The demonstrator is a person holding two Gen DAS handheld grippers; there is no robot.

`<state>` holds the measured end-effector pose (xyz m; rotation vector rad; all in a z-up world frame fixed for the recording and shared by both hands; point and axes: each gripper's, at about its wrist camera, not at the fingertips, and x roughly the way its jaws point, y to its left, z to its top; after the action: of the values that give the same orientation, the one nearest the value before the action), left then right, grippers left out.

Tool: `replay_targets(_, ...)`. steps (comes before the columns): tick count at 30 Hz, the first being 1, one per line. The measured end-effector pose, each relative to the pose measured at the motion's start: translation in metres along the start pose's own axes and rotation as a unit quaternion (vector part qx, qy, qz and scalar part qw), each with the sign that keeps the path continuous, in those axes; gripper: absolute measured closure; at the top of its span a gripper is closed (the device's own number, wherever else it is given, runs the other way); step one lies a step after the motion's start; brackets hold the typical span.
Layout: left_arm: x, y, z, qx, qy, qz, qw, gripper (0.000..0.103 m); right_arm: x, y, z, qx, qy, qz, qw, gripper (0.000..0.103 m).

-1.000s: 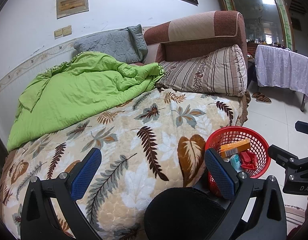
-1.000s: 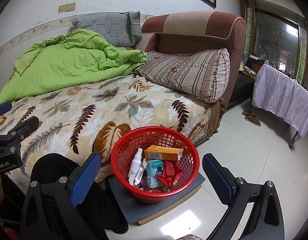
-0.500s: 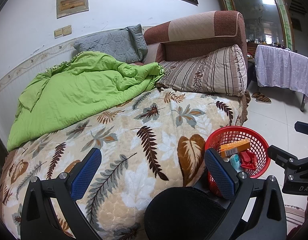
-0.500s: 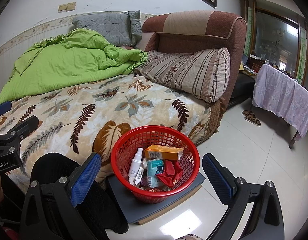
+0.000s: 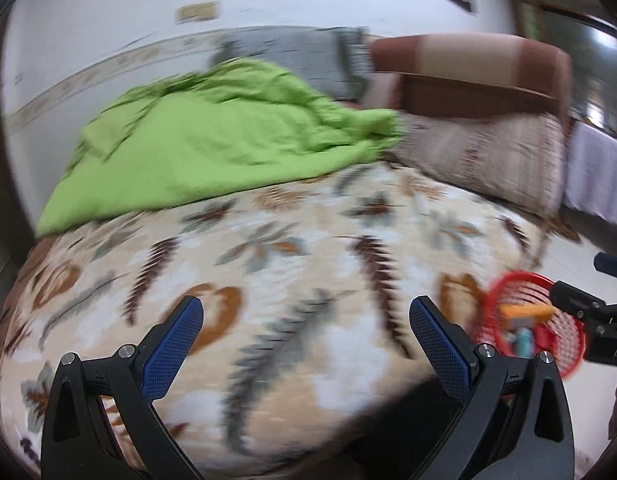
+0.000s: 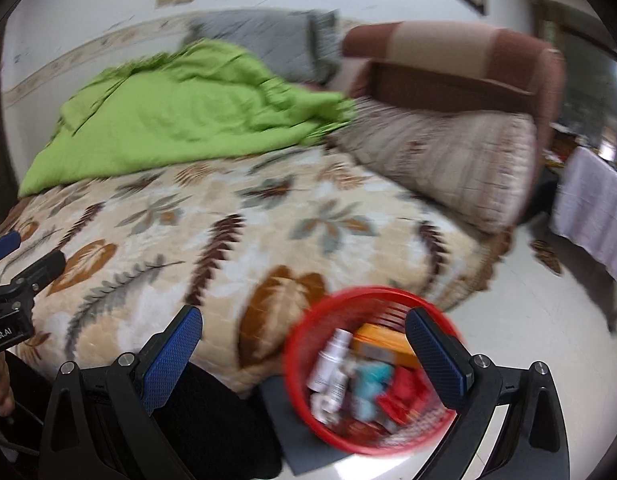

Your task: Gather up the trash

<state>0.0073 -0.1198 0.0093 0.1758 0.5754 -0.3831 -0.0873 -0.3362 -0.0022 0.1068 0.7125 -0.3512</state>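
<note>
A red mesh basket point(image 6: 304, 344) stands on a grey board on the floor beside the bed. In it lie an orange box point(image 6: 382, 346), a white bottle point(image 6: 332, 360), a teal pack point(image 6: 370, 378) and a red wrapper point(image 6: 404, 394). My right gripper point(image 6: 304, 338) is open, held above and in front of the basket's near-left rim. My left gripper point(image 5: 306, 338) is open over the leaf-patterned bedspread point(image 5: 292, 264), with the basket point(image 5: 528, 332) to its right. Nothing is between either pair of fingers. Both views are blurred.
A green quilt point(image 5: 212, 148) is bunched at the back of the bed, with a grey pillow point(image 5: 292, 56) and a striped bolster point(image 6: 440, 156) against the brown headboard point(image 6: 460, 64). A cloth-covered table point(image 6: 596, 208) stands at right on the tiled floor. A dark-clothed knee point(image 6: 212, 420) is below.
Both grippers have swung left and up over the bed, so the basket has slid right and lower in both views. The frames are now motion-blurred. Both grippers stay open.
</note>
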Motion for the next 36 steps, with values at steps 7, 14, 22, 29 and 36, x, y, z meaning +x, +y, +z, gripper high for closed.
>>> replay_targets(7, 0.057, 0.109, -0.007, -0.098, 0.077, 0.102, 0.9869, 0.001, 0.087, 0.086, 0.051, -0.054, 0.054, 0.076, 0.994, 0.000)
replay_targets(14, 0.121, 0.181, -0.023, -0.144, 0.162, 0.136, 0.9666, 0.001, 0.209, 0.195, 0.067, -0.146, 0.160, 0.141, 0.966, 0.000)
replay_targets(22, 0.184, 0.214, -0.026, -0.159, 0.195, 0.095, 0.9632, 0.001, 0.287, 0.245, 0.075, -0.090, 0.175, 0.142, 0.970, 0.000)
replay_targets(29, 0.214, 0.221, -0.027, -0.131, 0.196, 0.114, 0.9651, 0.000, 0.295, 0.257, 0.076, -0.077, 0.136, 0.108, 0.982, 0.000)
replay_targets(36, 0.218, 0.218, -0.029, -0.118, 0.186, 0.132, 0.9665, 0.000, 0.297, 0.256, 0.075, -0.073, 0.128, 0.113, 0.983, 0.000)
